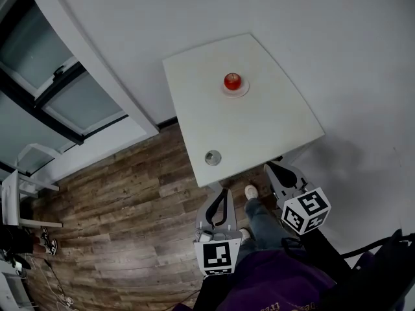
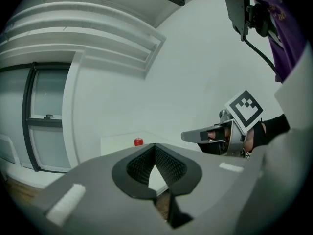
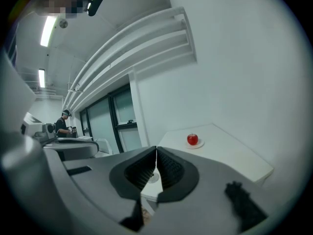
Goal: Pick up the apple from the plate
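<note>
1. White table (image 1: 259, 128): its near edge lies close ahead of the left tongs (image 1: 222, 194) and right tongs (image 1: 273, 169). A low approach could clip that edge.
2. Both tongs have their tips pressed together with nothing between them. If they arrive closed, they would knock the fruit instead of straddling it.
3. Plate (image 1: 235, 91), small and shallow, sits toward the table's far side. A sideways shove could slide it.
4. Apple (image 1: 232, 81), red, rests on the plate, well apart from both tongs. It looks round and smooth, so an off-centre pinch would likely squirt it out and send it rolling.
5. Small round grey object (image 1: 213, 157) near the front edge is possibly a cap or coaster; it is too small to tell.
6. In the left gripper view the plate under the apple barely shows, so its rim is hard to judge from there.
</note>
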